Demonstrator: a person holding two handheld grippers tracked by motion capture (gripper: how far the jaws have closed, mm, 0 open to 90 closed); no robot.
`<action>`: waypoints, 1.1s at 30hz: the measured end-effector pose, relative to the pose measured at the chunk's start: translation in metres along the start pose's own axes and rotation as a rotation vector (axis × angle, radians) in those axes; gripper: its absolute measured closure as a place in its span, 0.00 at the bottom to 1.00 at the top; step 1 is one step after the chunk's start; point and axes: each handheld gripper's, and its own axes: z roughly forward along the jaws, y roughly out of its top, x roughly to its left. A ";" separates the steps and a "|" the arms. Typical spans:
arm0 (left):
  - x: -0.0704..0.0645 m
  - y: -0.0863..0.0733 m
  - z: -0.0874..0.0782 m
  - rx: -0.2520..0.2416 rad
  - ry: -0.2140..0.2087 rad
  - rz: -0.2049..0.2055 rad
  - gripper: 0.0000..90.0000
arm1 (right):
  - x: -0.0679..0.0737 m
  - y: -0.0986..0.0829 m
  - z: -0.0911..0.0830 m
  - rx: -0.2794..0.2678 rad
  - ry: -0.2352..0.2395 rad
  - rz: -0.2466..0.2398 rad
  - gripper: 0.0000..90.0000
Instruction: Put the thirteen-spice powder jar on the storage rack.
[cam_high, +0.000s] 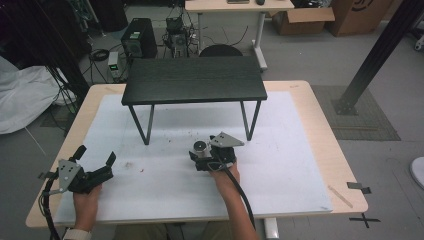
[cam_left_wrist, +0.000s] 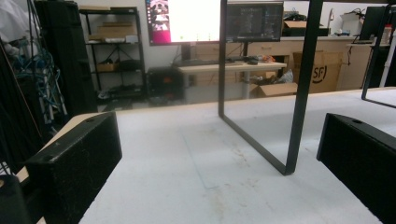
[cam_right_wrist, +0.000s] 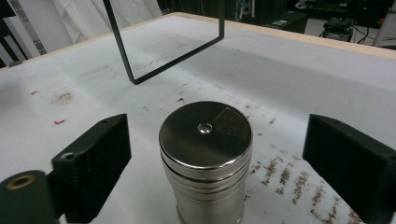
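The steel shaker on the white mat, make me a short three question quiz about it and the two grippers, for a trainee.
1. True or false: the right gripper is already clamped on the steel shaker.
2. Multiple choice: where does the shaker stand? A) on top of the black shelf B) on the white mat, in front of the shelf C) on the floor
3. Fill in: the left gripper sits near the table's front-left corner with its jaws ____.

Key
1. False: its jaws stand open on either side of the shaker, with gaps showing.
2. B: it stands upright on the white mat, in front of the black shelf.
3. Open, holding nothing.
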 end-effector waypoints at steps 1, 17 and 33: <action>0.000 0.000 0.000 -0.001 0.000 0.000 0.00 | 0.000 0.000 0.000 0.002 0.004 0.002 0.10; 0.000 0.000 0.000 -0.001 0.000 -0.001 0.00 | -0.003 -0.003 0.003 0.051 0.047 0.018 0.32; 0.000 0.000 0.000 -0.001 0.000 -0.001 0.00 | -0.003 -0.003 0.003 0.067 0.062 0.013 0.53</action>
